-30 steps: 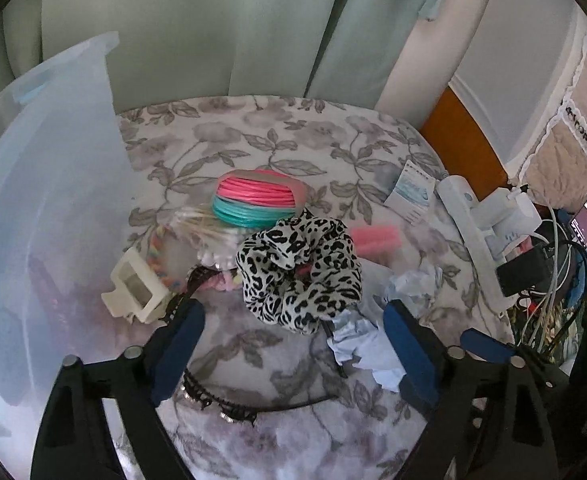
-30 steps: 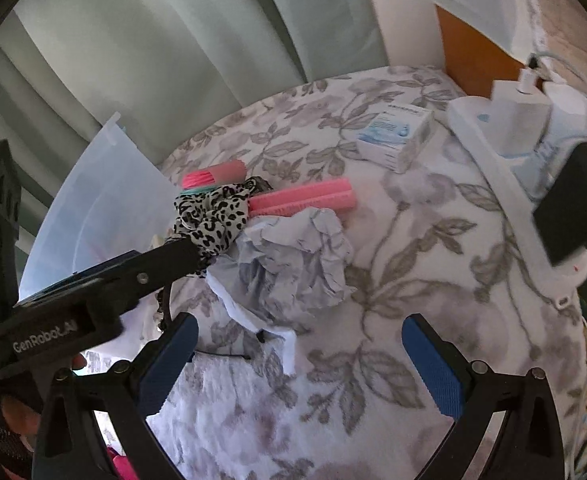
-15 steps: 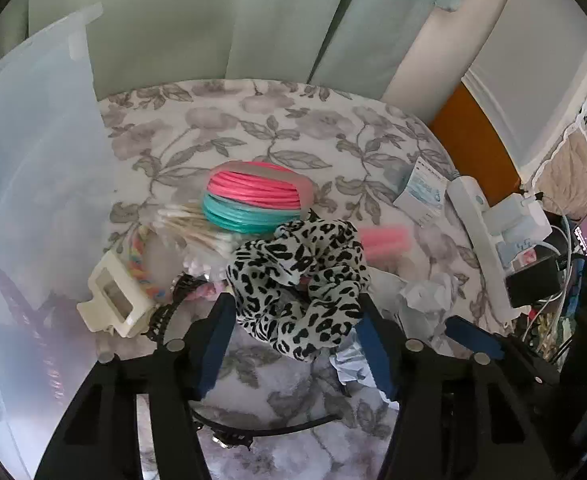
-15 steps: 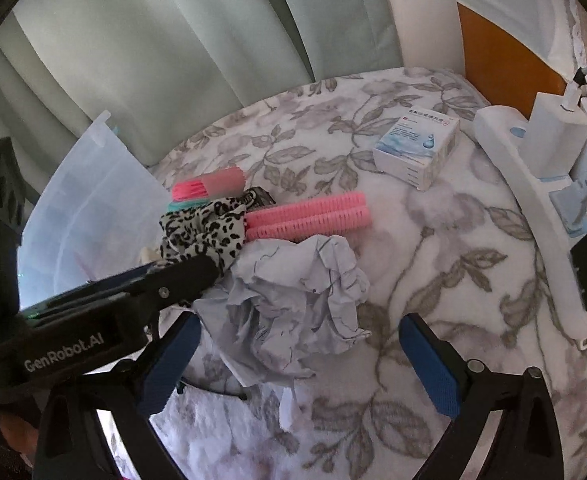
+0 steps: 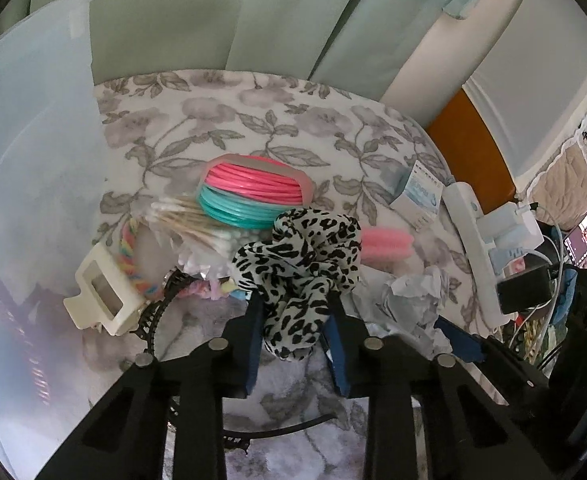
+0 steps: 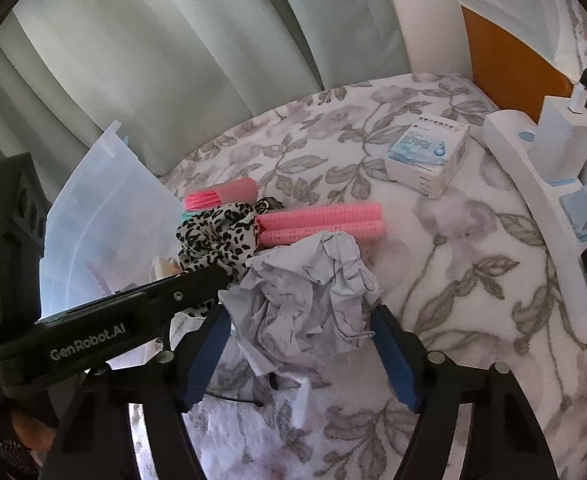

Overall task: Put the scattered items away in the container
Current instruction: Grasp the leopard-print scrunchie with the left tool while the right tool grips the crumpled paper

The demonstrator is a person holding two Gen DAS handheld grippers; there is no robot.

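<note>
My left gripper (image 5: pixel 295 320) is shut on the leopard-print scrunchie (image 5: pixel 301 256), which bulges above its blue pads; the scrunchie also shows in the right wrist view (image 6: pixel 217 236). My right gripper (image 6: pixel 299 344) has its jaws around the crumpled paper ball (image 6: pixel 305 296), pads at or near its sides. The translucent plastic container (image 5: pixel 25 208) stands at the left. Around the scrunchie lie a pink and teal cord spool (image 5: pixel 253 196), cotton swabs (image 5: pixel 197 224), a cream hair claw (image 5: pixel 105 296), a rainbow hair tie (image 5: pixel 131 256) and pink hair rollers (image 6: pixel 321 220).
A small white and blue box (image 6: pixel 429 156) lies at the back right. A white power strip with chargers (image 6: pixel 541 184) runs along the right edge. A black headband (image 5: pixel 253 432) lies on the floral cloth (image 6: pixel 473 280) near me. Curtains hang behind.
My left gripper has closed on the scrunchie. My right gripper has moved forward and narrowed around the paper ball.
</note>
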